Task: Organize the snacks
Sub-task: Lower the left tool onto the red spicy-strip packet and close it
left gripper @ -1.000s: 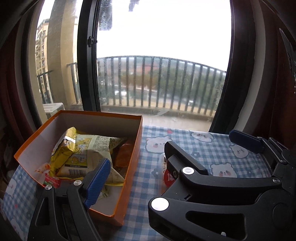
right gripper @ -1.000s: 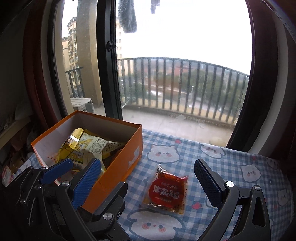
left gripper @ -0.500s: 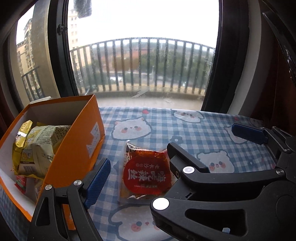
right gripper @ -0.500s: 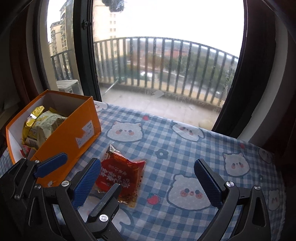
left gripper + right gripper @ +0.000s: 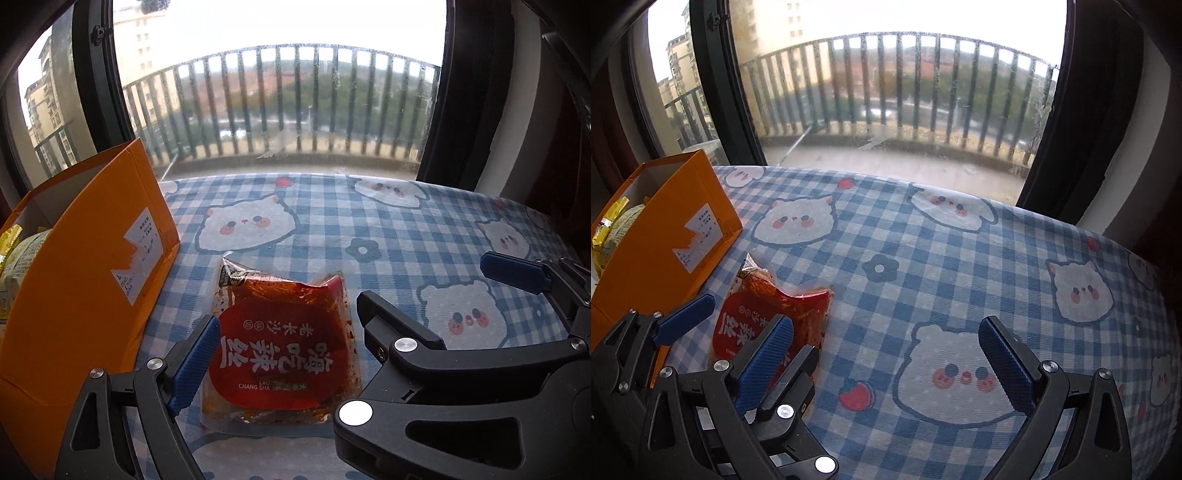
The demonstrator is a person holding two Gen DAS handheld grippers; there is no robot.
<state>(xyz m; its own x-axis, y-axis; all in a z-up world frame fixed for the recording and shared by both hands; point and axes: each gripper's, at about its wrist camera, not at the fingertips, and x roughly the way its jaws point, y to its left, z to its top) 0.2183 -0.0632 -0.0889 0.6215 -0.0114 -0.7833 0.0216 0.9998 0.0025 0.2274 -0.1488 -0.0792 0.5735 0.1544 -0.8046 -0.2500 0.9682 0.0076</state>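
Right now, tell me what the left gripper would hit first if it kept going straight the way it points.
Probably the red snack packet lying flat on the checked tablecloth. The left gripper is open, tilted down toward the table, with the packet between its fingers. Depth is unclear, so the gap left is uncertain.

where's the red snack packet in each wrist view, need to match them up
Left wrist view: the flat red plastic snack packet lies at lower centre on the blue checked tablecloth, just right of the orange cardboard box.
Right wrist view: the same packet sits at lower left, partly hidden behind dark claw parts.
Shared landmark: the orange box with its torn white label, left of the packet in both.
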